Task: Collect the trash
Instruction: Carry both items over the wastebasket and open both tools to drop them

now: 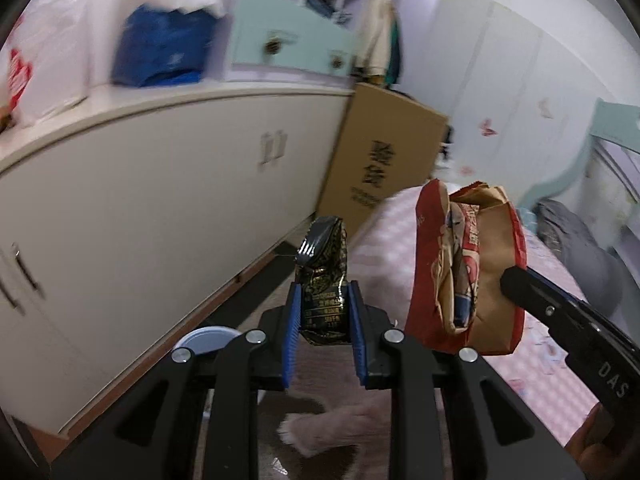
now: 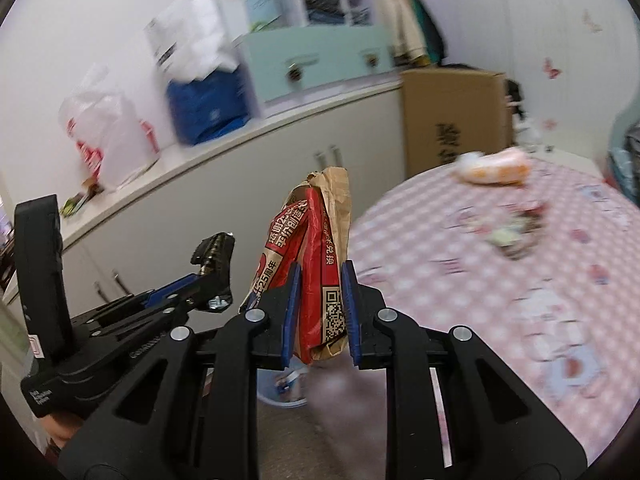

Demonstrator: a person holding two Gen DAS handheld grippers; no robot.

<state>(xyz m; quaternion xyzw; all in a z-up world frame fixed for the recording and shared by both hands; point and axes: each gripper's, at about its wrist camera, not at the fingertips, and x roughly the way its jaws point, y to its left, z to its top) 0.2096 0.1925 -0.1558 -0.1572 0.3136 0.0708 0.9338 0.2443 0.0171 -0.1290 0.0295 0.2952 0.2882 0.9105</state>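
My left gripper [image 1: 323,312] is shut on a crumpled black-and-gold foil wrapper [image 1: 323,280], held up in the air. My right gripper [image 2: 320,300] is shut on a red-and-brown paper bag [image 2: 318,256] with a QR code; the bag also shows at the right of the left wrist view [image 1: 468,268]. The left gripper with its wrapper [image 2: 214,256] shows at the left of the right wrist view. More trash lies on the pink checked bed: an orange-and-white packet [image 2: 494,168] and a small pile of wrappers [image 2: 518,232].
A long white cabinet [image 1: 160,200] runs along the left, with plastic bags and a blue bag [image 1: 160,48] on top. A cardboard box [image 1: 384,160] leans at its end. A light-blue bin [image 2: 280,392] stands on the floor below the grippers. The pink bed [image 2: 520,300] lies right.
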